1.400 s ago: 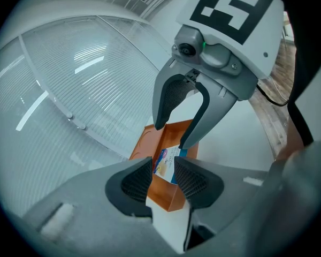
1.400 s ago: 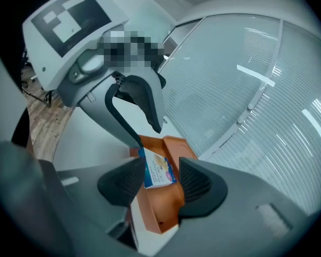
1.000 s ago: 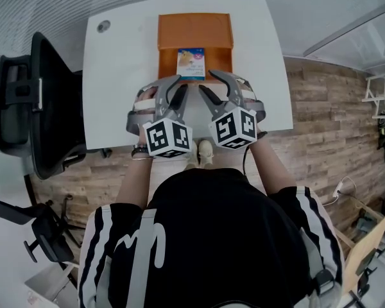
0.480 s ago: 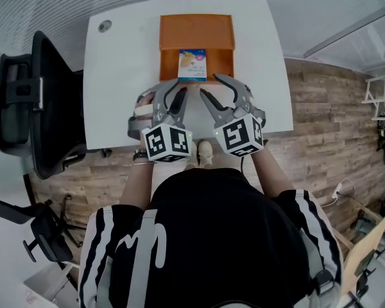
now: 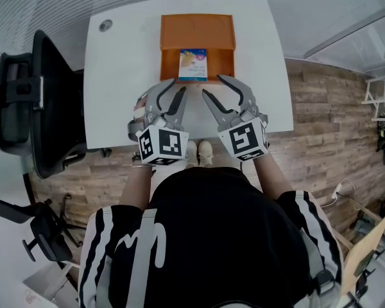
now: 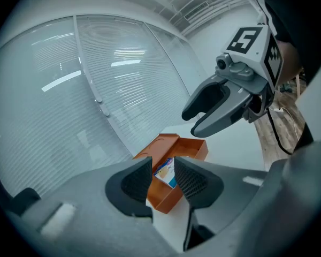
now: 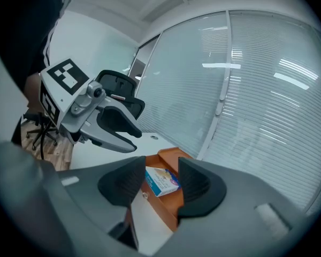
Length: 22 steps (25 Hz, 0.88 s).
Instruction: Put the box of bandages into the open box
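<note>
The bandage box (image 5: 192,65), white and blue, lies inside the open orange box (image 5: 196,29) at its near end, on the white table (image 5: 119,76). My left gripper (image 5: 172,94) and right gripper (image 5: 217,88) hover side by side just short of the orange box's near wall, both open with nothing held. In the left gripper view the bandage box (image 6: 166,172) shows far off between the left gripper's pads (image 6: 137,181), with the right gripper (image 6: 219,105) above. The right gripper view shows the bandage box (image 7: 162,179) in the orange box (image 7: 174,158) and the left gripper (image 7: 111,126) alongside.
A black office chair (image 5: 32,101) stands left of the table. A round cable grommet (image 5: 105,25) sits at the table's far left corner. Wood flooring (image 5: 321,120) lies to the right, and glass walls with blinds (image 7: 246,84) stand behind the table.
Both grippers have drawn back a little toward the person and spread slightly apart. The bandage box stays where it was in the orange box.
</note>
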Each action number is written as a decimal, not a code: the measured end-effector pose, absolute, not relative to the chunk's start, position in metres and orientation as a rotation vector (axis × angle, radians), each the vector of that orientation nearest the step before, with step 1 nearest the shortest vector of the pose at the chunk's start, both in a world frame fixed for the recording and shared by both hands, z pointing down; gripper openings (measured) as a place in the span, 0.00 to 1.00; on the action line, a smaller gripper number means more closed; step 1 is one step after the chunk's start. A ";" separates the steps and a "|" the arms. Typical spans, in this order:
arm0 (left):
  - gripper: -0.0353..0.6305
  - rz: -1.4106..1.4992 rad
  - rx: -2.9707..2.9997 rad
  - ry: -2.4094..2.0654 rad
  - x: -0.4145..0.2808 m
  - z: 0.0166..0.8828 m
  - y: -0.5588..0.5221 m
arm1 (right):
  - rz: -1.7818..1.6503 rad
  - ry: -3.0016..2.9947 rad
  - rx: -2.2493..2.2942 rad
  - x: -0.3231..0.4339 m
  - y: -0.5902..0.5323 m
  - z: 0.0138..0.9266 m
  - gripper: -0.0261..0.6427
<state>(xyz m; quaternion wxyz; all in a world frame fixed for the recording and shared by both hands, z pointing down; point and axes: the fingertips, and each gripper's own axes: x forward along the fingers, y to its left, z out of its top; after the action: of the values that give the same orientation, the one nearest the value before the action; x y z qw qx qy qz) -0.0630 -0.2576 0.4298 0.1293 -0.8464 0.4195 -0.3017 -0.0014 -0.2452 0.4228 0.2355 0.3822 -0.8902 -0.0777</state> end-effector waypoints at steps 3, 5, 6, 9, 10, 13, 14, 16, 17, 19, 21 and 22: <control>0.25 -0.841 -2.473 1.258 -0.069 0.425 -0.257 | -0.203 -2.466 1.061 -0.001 -0.246 0.416 0.32; 0.25 -0.822 -2.482 1.277 -0.073 0.422 -0.256 | -0.218 -2.489 1.062 -0.003 -0.246 0.405 0.32; 0.25 -0.807 -2.493 1.291 -0.074 0.420 -0.256 | -0.219 -2.496 1.066 -0.004 -0.246 0.401 0.32; 0.25 -0.730 -2.550 1.339 -0.077 0.416 -0.258 | -0.230 -2.513 1.071 -0.004 -0.245 0.394 0.32; 0.25 -0.710 -2.564 1.352 -0.079 0.415 -0.259 | -0.235 -2.519 1.070 -0.004 -0.245 0.392 0.32; 0.25 -0.682 -2.579 1.375 -0.081 0.410 -0.260 | -0.239 -2.530 1.077 -0.004 -0.245 0.383 0.32; 0.25 -0.679 -2.577 1.375 -0.081 0.408 -0.261 | -0.250 -2.528 1.077 -0.004 -0.246 0.380 0.32; 0.25 -0.676 -2.571 1.374 -0.083 0.405 -0.261 | -0.280 -2.519 1.079 -0.005 -0.245 0.374 0.31; 0.25 -0.672 -2.570 1.372 -0.083 0.403 -0.261 | -0.288 -2.518 1.081 -0.005 -0.246 0.372 0.31; 0.25 -0.656 -2.567 1.371 -0.083 0.397 -0.260 | -0.290 -2.524 1.084 -0.006 -0.246 0.370 0.30; 0.25 -0.636 -2.564 1.369 -0.083 0.391 -0.259 | -0.297 -2.530 1.085 -0.005 -0.247 0.367 0.30; 0.25 -0.626 -2.565 1.370 -0.083 0.389 -0.259 | -0.297 -2.529 1.091 -0.005 -0.247 0.364 0.29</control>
<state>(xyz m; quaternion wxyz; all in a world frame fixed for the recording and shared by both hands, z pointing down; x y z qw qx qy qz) -0.0830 -0.2587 0.3893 0.0835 -0.8592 0.4591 -0.2098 -0.0049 -0.2467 0.3643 0.1846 0.3870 -0.8973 -0.1054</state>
